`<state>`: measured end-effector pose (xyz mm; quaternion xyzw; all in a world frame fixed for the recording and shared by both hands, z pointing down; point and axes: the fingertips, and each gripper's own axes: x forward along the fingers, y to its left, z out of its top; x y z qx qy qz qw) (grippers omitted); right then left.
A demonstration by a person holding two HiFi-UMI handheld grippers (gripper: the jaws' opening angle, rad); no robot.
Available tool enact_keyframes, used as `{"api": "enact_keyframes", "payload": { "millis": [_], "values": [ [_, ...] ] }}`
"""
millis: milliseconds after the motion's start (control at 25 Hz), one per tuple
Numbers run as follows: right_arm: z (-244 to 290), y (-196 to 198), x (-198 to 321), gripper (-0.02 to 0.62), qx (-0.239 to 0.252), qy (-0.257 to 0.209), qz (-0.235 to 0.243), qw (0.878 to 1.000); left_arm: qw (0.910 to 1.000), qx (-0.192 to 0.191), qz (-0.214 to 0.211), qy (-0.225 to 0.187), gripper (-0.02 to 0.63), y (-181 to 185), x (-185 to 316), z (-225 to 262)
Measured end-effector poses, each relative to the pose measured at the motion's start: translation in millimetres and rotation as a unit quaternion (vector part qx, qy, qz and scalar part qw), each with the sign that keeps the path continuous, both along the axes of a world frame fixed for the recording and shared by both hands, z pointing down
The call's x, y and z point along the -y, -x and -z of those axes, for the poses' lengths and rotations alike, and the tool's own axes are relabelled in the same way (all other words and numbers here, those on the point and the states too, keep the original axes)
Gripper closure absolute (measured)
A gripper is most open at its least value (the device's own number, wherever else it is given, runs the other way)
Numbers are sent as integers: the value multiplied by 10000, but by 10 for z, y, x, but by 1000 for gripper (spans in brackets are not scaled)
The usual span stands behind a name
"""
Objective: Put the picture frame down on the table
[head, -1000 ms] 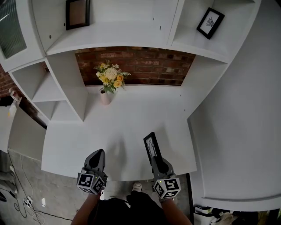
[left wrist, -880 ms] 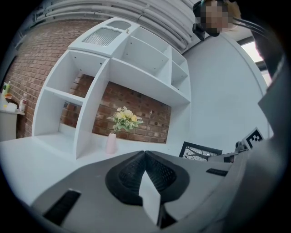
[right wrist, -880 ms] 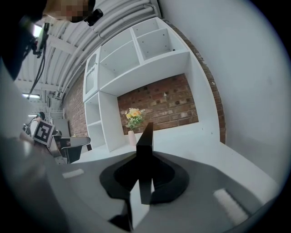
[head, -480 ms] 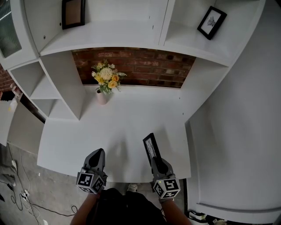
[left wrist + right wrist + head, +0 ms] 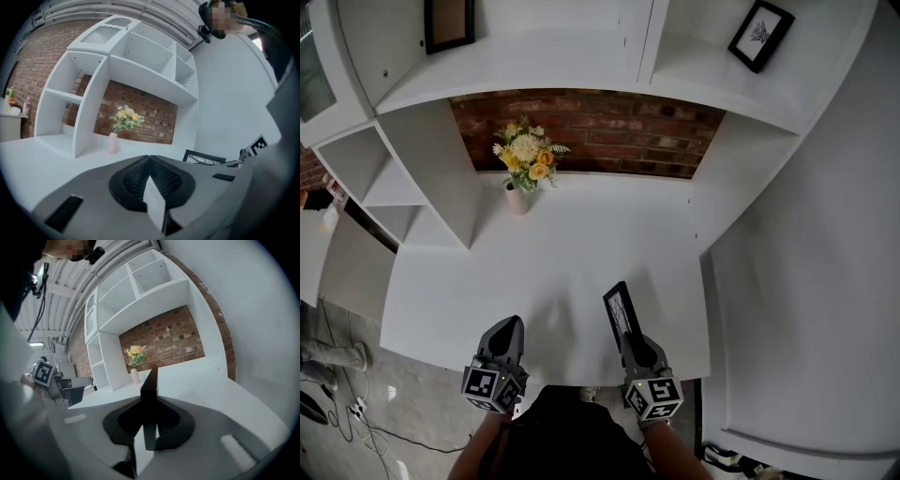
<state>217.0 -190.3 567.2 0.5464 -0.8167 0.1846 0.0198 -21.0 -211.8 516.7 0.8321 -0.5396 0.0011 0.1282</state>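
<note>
Right tongs clamped on near edge of thin picture frame over desk; likely light, stiff, glass-fronted, fragile; left tongs together, empty.

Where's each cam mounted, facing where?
Head view: on the head, steeply down at the table; both forearms, left claw, right claw show.
Left gripper view: on the left claw, facing the shelves; its shut jaws show.
Right gripper view: on the right claw, same heading; jaws clamp the picture frame.
Shared: all three see the flower vase.
</note>
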Motion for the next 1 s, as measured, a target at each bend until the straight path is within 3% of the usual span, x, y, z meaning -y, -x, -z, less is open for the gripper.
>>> {"api": "enact_keyframes", "payload": {
  "millis": [320,1000],
  "values": [
    [-157,118,80,558,222,290,-82,9993,9997,31,-69,213,618,63,109,-77],
    [-289,166,390,557,693,672,-221,9951,9998,-46,-138,94,618,111,527,-68]
  ]
}}
